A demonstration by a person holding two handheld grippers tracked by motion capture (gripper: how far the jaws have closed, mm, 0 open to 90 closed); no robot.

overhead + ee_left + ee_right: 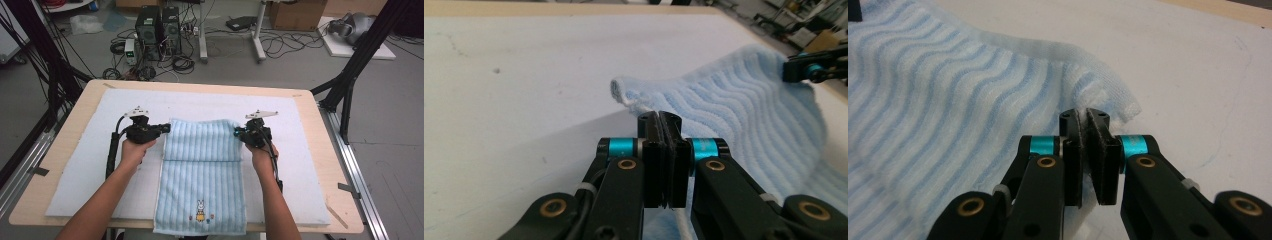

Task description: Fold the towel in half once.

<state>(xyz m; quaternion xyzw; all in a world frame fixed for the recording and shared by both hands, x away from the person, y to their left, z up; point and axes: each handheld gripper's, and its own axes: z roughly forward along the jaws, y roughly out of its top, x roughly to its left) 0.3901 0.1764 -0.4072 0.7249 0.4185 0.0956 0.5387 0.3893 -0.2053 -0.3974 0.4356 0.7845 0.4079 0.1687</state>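
A: How are the claws set?
B: The left gripper (pixel 165 128) and right gripper (pixel 238 134) are both clamped on the pale blue striped terry towel (pixel 201 172).
A: Where is it laid?
B: On the white foam mat (pixel 85 165), far end folded over.

The towel (pixel 201 175) is light blue with thin wavy stripes. It lies flat on the table, long and straight, and its near end hangs a little over the table's edge. A small bunny picture with tiny shapes beside it sits near that end. The far part is folded back over the rest, so the towel is double there. The fold's two corners are lifted a bit. It looks soft and fluffy.
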